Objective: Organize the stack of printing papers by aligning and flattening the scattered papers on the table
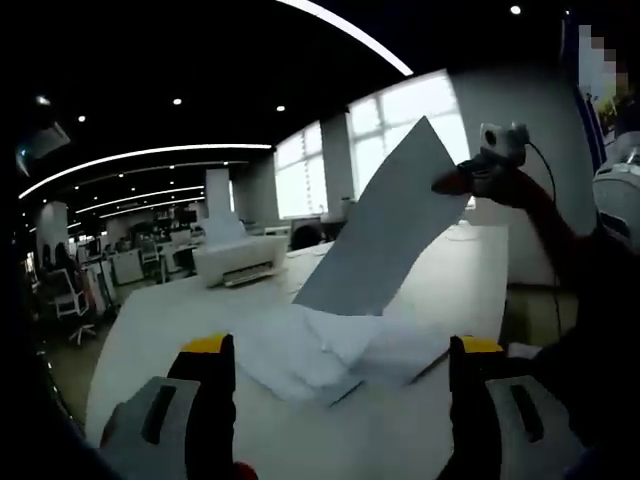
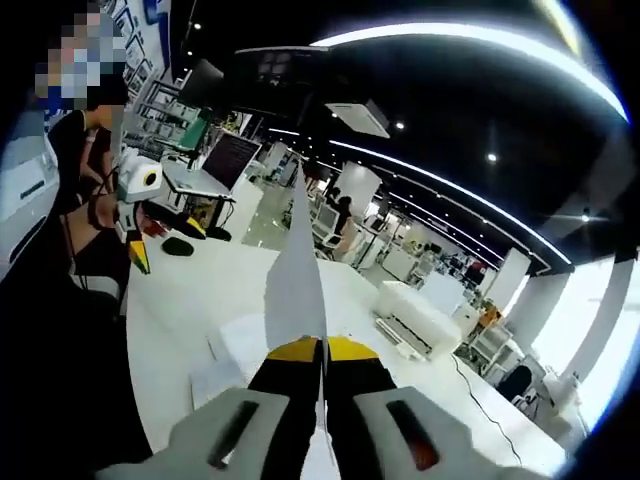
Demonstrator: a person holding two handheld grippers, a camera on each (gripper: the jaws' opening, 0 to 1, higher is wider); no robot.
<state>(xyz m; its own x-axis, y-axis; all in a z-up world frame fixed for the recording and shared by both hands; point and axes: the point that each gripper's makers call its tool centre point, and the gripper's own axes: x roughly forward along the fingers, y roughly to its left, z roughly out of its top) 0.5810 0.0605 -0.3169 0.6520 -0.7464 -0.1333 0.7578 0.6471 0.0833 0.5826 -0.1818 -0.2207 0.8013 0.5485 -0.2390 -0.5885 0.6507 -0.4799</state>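
Here my right tongs (image 2: 322, 350) pinch one white sheet (image 1: 385, 225) lifted slanting above the desk (image 1: 440, 270), while my left tongs (image 1: 340, 350) stand wide at six o'clock before the scattered, overlapping papers (image 1: 330, 350) lying uneven there.

Sheet's gripped corner hidden

The raised sheet (image 2: 296, 290) vanishes between the right gripper's (image 2: 323, 350) closed jaws; papers (image 1: 330, 355) near the left gripper (image 1: 340, 345) blur together.

No legible text or labels
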